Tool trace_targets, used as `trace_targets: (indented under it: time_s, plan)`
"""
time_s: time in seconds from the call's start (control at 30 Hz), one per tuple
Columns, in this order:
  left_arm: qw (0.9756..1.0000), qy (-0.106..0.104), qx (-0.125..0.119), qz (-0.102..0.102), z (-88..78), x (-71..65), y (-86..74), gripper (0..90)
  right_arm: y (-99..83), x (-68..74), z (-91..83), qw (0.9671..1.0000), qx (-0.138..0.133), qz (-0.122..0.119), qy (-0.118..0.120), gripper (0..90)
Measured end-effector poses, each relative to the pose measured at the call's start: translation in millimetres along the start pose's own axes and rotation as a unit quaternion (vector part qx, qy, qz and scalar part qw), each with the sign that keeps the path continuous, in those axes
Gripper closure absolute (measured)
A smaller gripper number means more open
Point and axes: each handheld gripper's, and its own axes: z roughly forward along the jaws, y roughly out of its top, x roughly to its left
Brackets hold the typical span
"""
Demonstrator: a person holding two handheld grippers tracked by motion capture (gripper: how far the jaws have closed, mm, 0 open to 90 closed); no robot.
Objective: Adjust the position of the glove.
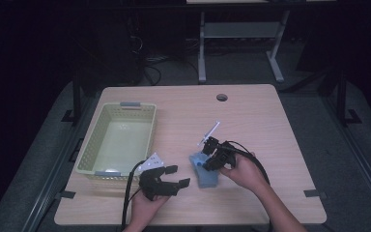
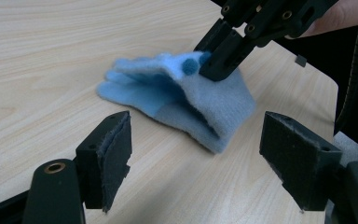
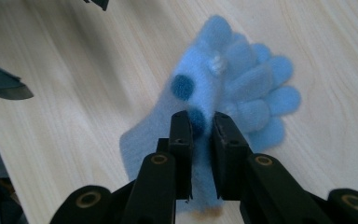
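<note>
right gripper (image 1: pixel 211 153): jaws nearly closed, pinching a raised fold of the light blue glove (image 1: pixel 204 175); in the right gripper view the pads (image 3: pixel 182 140) clamped the fleece right at a dark blue dot (image 3: pixel 182 87).
left gripper (image 1: pixel 174 176): jaws stood wide apart, nothing between them — pointed toward 3 o'clock at the glove, not touching it.
glove: lay on the wooden table (image 1: pixel 251 116) near the front edge, centre; fingers spread flat, cuff side lifted into the pinch. A second dark dot and a small white tag sat on top.
basket (image 1: pixel 92 140): pale yellow mesh, at 9 o'clock from the glove, well apart; grey clips on its far and near rims. Interior looked bare apart from a bright patch — can't tell what.
white plate on left gripper (image 1: pixel 153 161): sat just beside the basket's near right corner.
obstructions: bare tabletop between the left jaws and the glove; the right gripper's body covered the glove's far end in the high view.
table hole (image 1: pixel 221 97): at 12 o'clock, far edge.
</note>
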Motion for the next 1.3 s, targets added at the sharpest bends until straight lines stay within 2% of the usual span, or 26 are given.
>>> trace_targets:
  time_s: [0.23,0.5,0.6,0.63,0.67,0.7,0.77,0.87,0.9,0.93,1.0,1.03,1.3]
  plan:
    - [1.0,0.0,-0.002,0.0,-1.3,0.0,0.6,24.7,0.3,2.7,10.6,0.9998,0.015,-0.005,-0.015,77.7]
    - [1.0,0.0,-0.002,-0.001,-1.4,-0.3,0.5,24.8,1.9,5.5,17.5,0.9994,0.019,-0.008,-0.029,75.2]
    - [1.0,0.0,0.0,0.001,-1.1,0.0,0.2,24.7,1.7,5.5,19.3,0.9993,0.02,-0.008,-0.031,72.9]
    - [1.0,0.0,0.0,0.002,-0.8,0.1,0.1,24.8,1.4,5.0,19.4,0.9993,0.019,-0.006,-0.033,70.9]
    - [1.0,0.0,-0.001,0.002,-0.6,-0.4,0.0,24.7,1.0,4.0,18.5,0.9994,0.015,0.0,-0.03,65.0]
    - [1.0,0.0,-0.001,0.002,-0.6,-0.4,0.0,24.8,1.0,4.0,18.5,0.9994,0.015,0.0,-0.03,65.0]
    - [1.0,0.0,-0.003,0.001,-0.5,-0.9,0.0,24.7,-0.1,2.9,13.7,0.9995,0.0,0.008,-0.03,61.8]
    - [1.0,0.0,-0.002,0.0,0.0,-0.3,-0.3,24.8,-2.0,2.6,7.5,0.9993,-0.021,0.014,-0.027,68.3]
    - [1.0,0.0,-0.002,0.0,0.0,-0.3,-0.3,24.8,-2.0,2.6,7.5,0.9993,-0.021,0.014,-0.027,68.3]
    - [1.0,0.0,0.0,0.0,0.0,0.0,-0.4,24.7,-3.3,1.4,6.5,0.9991,-0.029,0.022,-0.02,74.7]
    - [1.0,-0.001,0.001,-0.001,0.1,-0.1,-0.6,24.8,-4.1,1.0,7.2,0.999,-0.032,0.026,-0.017,76.4]
    - [1.0,-0.001,-0.001,-0.002,0.3,-0.7,-0.7,24.8,-5.0,0.2,10.8,0.999,-0.028,0.033,-0.013,78.7]
    - [1.0,-0.003,0.004,-0.002,2.0,-0.5,-1.7,24.9,-5.9,-2.1,26.9,0.999,-0.013,0.042,-0.01,82.2]
